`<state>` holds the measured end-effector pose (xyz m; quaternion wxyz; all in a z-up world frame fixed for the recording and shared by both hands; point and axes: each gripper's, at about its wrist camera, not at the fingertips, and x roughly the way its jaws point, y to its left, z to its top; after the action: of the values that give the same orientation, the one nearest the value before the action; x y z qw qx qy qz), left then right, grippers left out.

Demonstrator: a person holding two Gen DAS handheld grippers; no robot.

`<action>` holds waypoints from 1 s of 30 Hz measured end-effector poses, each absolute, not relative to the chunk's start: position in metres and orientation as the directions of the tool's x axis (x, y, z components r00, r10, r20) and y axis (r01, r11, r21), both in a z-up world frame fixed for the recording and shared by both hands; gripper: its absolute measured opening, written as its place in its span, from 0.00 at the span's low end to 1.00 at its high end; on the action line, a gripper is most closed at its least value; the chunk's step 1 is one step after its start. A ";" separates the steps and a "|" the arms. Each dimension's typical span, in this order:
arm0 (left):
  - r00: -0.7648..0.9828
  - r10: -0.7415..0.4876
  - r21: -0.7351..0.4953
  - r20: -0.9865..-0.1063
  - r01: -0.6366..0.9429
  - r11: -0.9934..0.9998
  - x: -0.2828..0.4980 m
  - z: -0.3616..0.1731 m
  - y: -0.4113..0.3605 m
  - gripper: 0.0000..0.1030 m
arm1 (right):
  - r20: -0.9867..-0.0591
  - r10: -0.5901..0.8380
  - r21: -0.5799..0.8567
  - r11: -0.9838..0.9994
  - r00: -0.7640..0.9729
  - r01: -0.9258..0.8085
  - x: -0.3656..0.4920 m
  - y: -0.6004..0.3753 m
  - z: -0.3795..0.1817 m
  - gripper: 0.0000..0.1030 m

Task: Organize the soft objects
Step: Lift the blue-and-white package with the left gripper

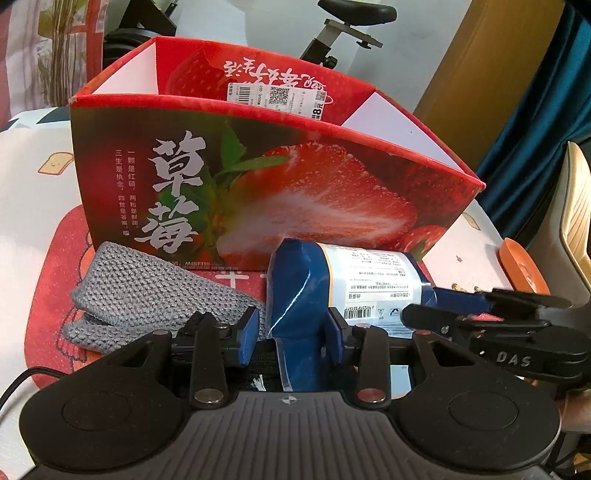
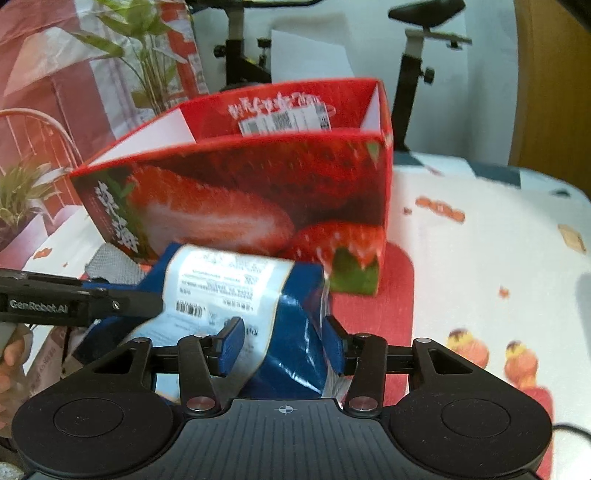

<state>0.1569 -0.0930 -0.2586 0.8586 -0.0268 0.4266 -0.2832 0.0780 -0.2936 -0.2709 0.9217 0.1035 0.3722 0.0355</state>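
A blue plastic pack with a white label (image 1: 306, 295) (image 2: 221, 280) lies crosswise in front of the red strawberry box (image 1: 258, 177) (image 2: 240, 192), which stands with its top open. My left gripper (image 1: 293, 338) is shut on the pack's left end. It shows in the right wrist view as black fingers (image 2: 136, 295). My right gripper (image 2: 282, 345) has the pack's other end filling the gap between its pads; in the left wrist view it (image 1: 454, 302) reaches in from the right. A grey knitted cloth (image 1: 147, 288) (image 2: 114, 262) lies left of the pack, by the box.
Box and pack rest on a red mat (image 2: 388, 295) over a patterned tablecloth (image 2: 480, 229). An exercise bike (image 1: 351, 22) (image 2: 421, 48) stands behind the table. Potted plants (image 2: 22, 192) are at the left, an orange object (image 1: 521, 266) and a chair (image 1: 576, 221) at the right.
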 end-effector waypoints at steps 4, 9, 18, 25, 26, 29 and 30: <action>0.480 -0.506 -0.285 -0.716 0.461 0.840 0.156 -0.259 -0.093 0.41 | -0.684 0.162 0.258 0.966 0.711 0.028 0.082 -0.295 -0.274 0.47; 0.479 -0.508 -0.287 -0.716 0.461 0.840 0.157 -0.259 -0.093 0.41 | -0.694 0.196 0.300 0.953 0.693 0.032 0.088 -0.299 -0.277 0.50; 0.397 -0.515 -0.279 -0.760 0.516 0.810 0.174 -0.254 -0.098 0.39 | -0.715 0.224 0.277 0.961 0.662 -0.025 0.094 -0.302 -0.269 0.29; 0.406 -0.504 -0.238 -0.762 0.547 0.802 0.170 -0.242 -0.102 0.30 | -0.683 0.196 0.225 0.973 0.704 -0.052 0.084 -0.294 -0.248 0.19; 0.413 -0.506 -0.240 -0.757 0.545 0.803 0.169 -0.239 -0.100 0.30 | -0.676 0.198 0.220 0.974 0.710 -0.062 0.083 -0.293 -0.245 0.19; 0.434 -0.521 -0.242 -0.735 0.551 0.799 0.162 -0.230 -0.092 0.30 | -0.651 0.205 0.198 0.975 0.731 -0.098 0.078 -0.289 -0.231 0.18; 0.440 -0.527 -0.243 -0.727 0.553 0.797 0.159 -0.226 -0.089 0.30 | -0.643 0.210 0.193 0.975 0.736 -0.110 0.077 -0.288 -0.226 0.18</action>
<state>0.1590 -0.0885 -0.2256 0.8482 0.0154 0.4228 -0.3185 0.0773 -0.2882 -0.2261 0.9290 0.0712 0.3528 0.0860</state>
